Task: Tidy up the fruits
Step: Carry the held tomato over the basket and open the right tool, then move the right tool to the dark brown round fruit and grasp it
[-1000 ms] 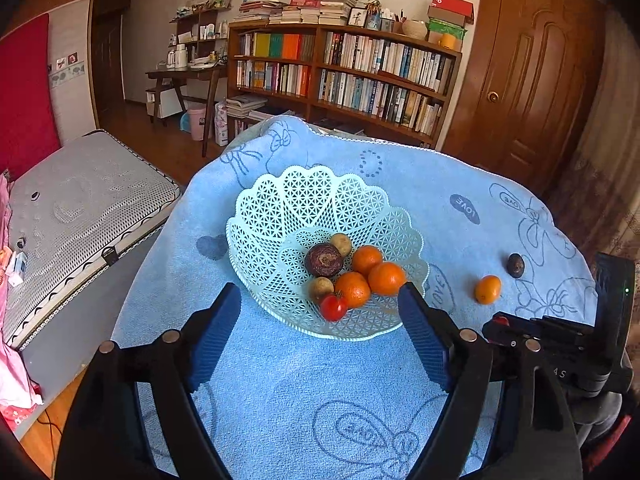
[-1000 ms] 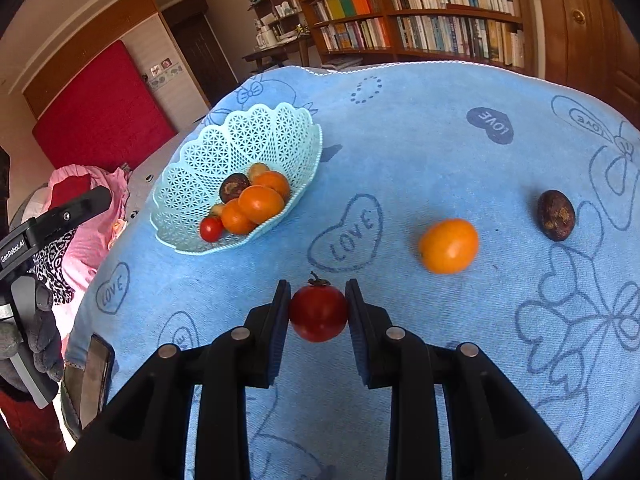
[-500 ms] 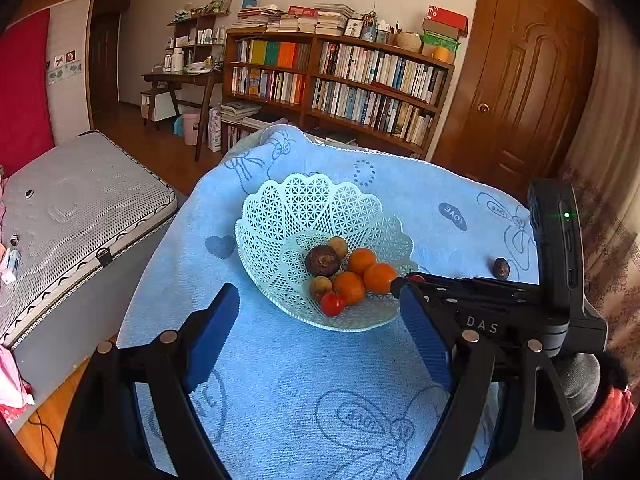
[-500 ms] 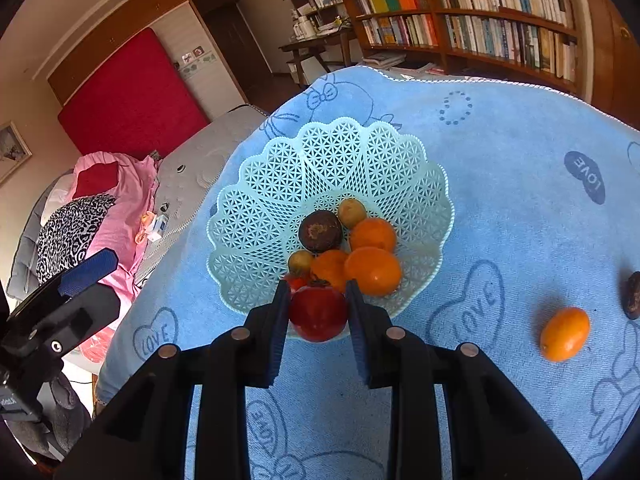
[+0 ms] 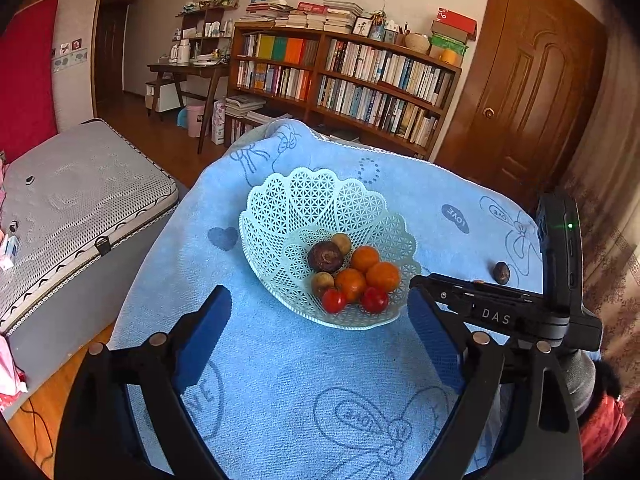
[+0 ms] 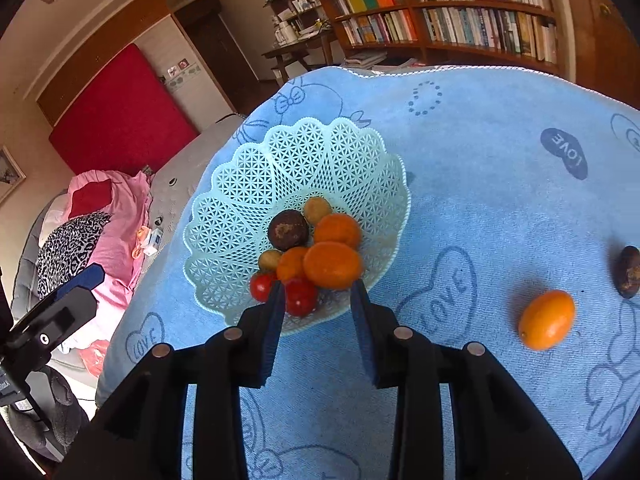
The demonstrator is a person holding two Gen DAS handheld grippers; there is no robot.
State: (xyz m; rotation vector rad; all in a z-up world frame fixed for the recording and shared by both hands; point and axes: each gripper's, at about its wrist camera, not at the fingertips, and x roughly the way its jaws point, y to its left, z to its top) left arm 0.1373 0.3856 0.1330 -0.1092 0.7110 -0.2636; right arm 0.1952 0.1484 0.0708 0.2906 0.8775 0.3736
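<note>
A pale green lattice basket sits on the blue towel and holds several fruits: oranges, a dark round fruit, small brown ones and two red tomatoes. One tomato lies in the basket's near edge, just inside my right gripper, which stands open over the rim. An orange fruit and a dark fruit lie loose on the towel to the right. My left gripper hangs open in front of the basket, holding nothing.
The towel-covered table drops off at its left edge toward a grey mattress. A bookshelf and a wooden door stand behind. The right gripper's body reaches in from the right in the left wrist view.
My right gripper carried the red tomato from the towel to the basket, opened and let it go onto the fruit pile. The left gripper stayed open, shifting only slightly.
</note>
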